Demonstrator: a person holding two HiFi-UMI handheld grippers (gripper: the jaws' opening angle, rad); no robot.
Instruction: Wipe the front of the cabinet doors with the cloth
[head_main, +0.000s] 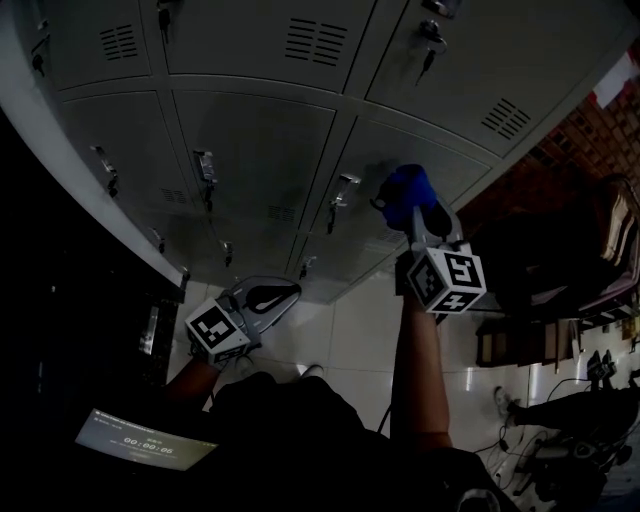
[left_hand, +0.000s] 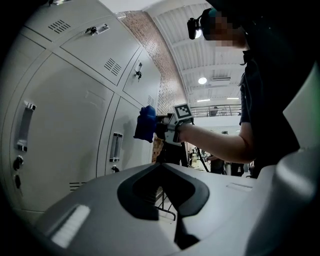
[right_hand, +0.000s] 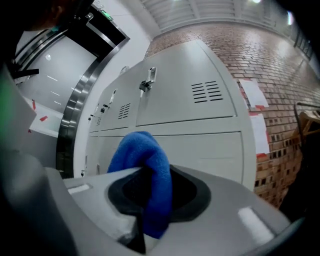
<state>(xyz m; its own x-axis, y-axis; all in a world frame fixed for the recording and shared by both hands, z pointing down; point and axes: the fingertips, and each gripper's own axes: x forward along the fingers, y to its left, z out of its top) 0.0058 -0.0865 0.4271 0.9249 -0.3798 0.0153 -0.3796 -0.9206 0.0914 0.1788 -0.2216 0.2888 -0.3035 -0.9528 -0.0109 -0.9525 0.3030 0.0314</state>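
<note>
Cloth (right_hand: 145, 165), blue and bunched, is clenched in the right gripper (right_hand: 150, 210), held up close to the grey cabinet doors (head_main: 262, 150). The dim head view hides whether it touches them. The left gripper (left_hand: 167, 200) hangs lower, jaws together on nothing.

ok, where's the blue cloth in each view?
Head view: cloth sits right of centre, at the tip of the right gripper, close to the cabinet doors.
Left gripper view: cloth is left of centre, in the right gripper, beside a door.
Right gripper view: cloth is at bottom centre, clamped between the jaws.
Shared landmark: the grey cabinet doors with vent slots.
</note>
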